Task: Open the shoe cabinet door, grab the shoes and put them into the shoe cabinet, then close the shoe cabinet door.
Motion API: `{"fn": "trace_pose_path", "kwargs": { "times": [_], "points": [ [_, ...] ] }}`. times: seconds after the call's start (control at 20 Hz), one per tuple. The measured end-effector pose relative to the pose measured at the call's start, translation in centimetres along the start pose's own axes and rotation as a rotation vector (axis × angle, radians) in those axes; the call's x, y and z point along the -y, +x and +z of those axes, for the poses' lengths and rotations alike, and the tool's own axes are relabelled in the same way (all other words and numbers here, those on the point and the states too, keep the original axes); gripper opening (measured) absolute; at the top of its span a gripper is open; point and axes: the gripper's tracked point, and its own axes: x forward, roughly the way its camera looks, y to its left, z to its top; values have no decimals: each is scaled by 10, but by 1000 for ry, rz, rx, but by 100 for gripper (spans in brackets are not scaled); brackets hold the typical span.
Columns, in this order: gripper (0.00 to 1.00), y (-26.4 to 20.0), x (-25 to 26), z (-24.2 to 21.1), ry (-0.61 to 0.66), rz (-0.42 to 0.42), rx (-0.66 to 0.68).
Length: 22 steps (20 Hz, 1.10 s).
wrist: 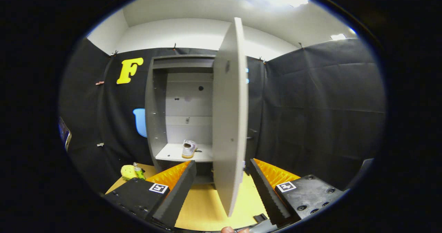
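The grey shoe cabinet (pixel 157 115) stands against the booth wall with its door (pixel 229 122) swung wide open, edge-on toward me. A light-coloured shoe (pixel 189 148) sits upright on the cabinet's lower shelf (pixel 171 153), beyond my fingers. My gripper (pixel 221 167) is open. The door's free edge hangs between the two fingers, closer to the right one, with a gap on both sides. Neither finger presses on the door.
The cabinet rests on a yellow tabletop (pixel 203 209). A yellow object (pixel 127 172) and a small green bottle (pixel 139 171) lie on the table left of the cabinet. Black cloth walls close in behind and on the right. A fingertip (pixel 228 229) shows at the bottom.
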Motion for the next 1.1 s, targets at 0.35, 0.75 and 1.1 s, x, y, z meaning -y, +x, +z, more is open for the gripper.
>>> {"fn": "trace_pose_path", "kwargs": {
  "times": [0.35, 0.75, 1.1],
  "points": [
    [98, 36, 88, -26, 60, -156, -53],
    [97, 79, 63, -39, 17, -88, -96],
    [98, 69, 0, -45, 34, 17, -129]
  ]
}}
